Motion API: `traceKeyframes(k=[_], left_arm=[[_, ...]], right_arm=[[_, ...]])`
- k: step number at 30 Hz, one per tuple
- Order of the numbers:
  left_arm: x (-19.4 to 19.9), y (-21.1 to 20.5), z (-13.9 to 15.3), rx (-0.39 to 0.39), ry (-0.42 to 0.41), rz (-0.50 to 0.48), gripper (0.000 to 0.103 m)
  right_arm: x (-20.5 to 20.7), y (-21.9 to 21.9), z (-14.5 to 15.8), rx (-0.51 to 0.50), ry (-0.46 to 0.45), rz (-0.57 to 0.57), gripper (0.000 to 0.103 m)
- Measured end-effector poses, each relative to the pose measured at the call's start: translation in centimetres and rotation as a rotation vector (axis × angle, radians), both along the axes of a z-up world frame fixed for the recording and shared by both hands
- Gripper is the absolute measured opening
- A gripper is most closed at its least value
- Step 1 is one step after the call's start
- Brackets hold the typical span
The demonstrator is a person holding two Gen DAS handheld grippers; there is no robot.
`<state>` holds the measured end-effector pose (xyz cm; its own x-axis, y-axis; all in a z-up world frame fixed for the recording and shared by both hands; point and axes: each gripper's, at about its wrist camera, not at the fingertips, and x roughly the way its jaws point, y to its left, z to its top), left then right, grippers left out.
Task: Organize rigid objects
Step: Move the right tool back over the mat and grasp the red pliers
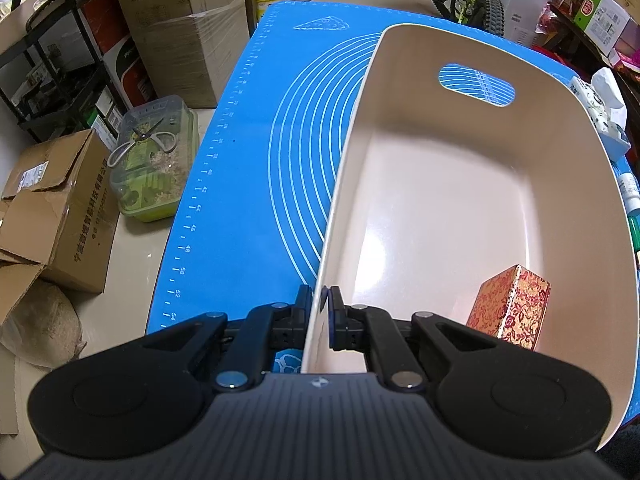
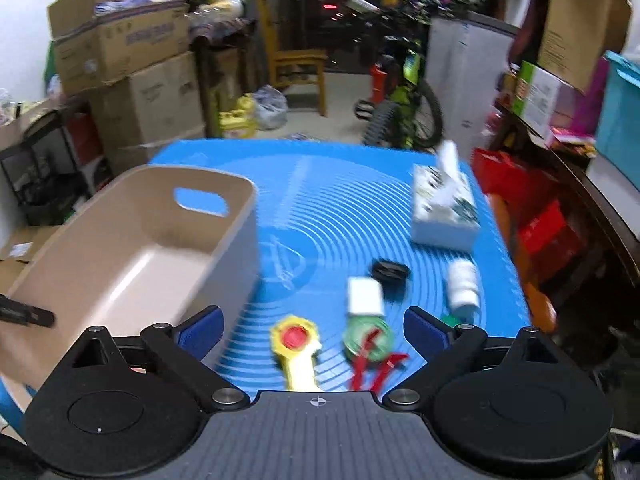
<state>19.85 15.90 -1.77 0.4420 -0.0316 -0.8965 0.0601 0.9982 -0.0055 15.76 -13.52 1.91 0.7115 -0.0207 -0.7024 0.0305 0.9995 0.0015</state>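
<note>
My left gripper [image 1: 320, 304] is shut on the near left wall of a beige plastic bin [image 1: 440, 184] that stands on the blue mat [image 1: 240, 200]. Inside the bin, at its near right, lies a red-and-gold floral box [image 1: 512, 304]. In the right wrist view, my right gripper [image 2: 312, 320] hangs open above the mat [image 2: 320, 184], with nothing between its fingers. Below it lie a yellow tool with a red centre [image 2: 294, 340], a green round item with red handles [image 2: 366, 340], a white box [image 2: 364, 296], a black object [image 2: 390, 270] and a white bottle [image 2: 464, 284]. The bin [image 2: 120, 248] is to the left.
A tissue box [image 2: 444, 208] stands at the mat's far right. Cardboard boxes [image 1: 180, 20] and a clear container with scissors [image 1: 152, 160] sit on the floor to the left. A bicycle [image 2: 404, 120] stands beyond the table, and cluttered shelves [image 2: 560, 120] line the right.
</note>
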Motion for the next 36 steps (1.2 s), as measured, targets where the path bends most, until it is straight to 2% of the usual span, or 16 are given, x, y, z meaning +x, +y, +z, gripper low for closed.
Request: traceKeyframes(k=[4, 14, 16, 21, 23, 27, 34, 36], left_arm=[[0.0, -0.1, 0.0, 0.002, 0.000, 0.003, 0.010], [0.0, 0.0, 0.1, -0.001, 0.001, -0.001, 0.010], [0.0, 0.0, 0.0, -0.001, 0.001, -0.001, 0.010], [0.0, -0.1, 0.0, 0.005, -0.001, -0.003, 0.010], [0.0, -0.1, 0.0, 0.006, -0.001, -0.003, 0.010], [0.0, -0.1, 0.0, 0.005, -0.001, -0.003, 0.010], [0.1, -0.1, 0.0, 0.009, -0.001, -0.004, 0.010], [0.1, -0.1, 0.0, 0.007, -0.001, -0.003, 0.010]], right_arm=[[-0.3, -1.0, -2.2, -0.022, 0.041, -0.028, 0.096], [-0.1, -2.0, -7.2, 0.013, 0.178, -0.042, 0.096], [0.0, -1.9, -8.0, 0.020, 0.211, -0.057, 0.093], [0.1, -3.7, -8.9, 0.153, 0.207, -0.153, 0.085], [0.4, -4.2, -9.0, 0.172, 0.206, -0.181, 0.082], [0.9, -4.3, -9.8, 0.162, 0.230, -0.211, 0.073], [1.3, -3.5, -10.1, 0.117, 0.237, -0.216, 0.067], [1.3, -3.7, -10.0, 0.131, 0.241, -0.227, 0.064]])
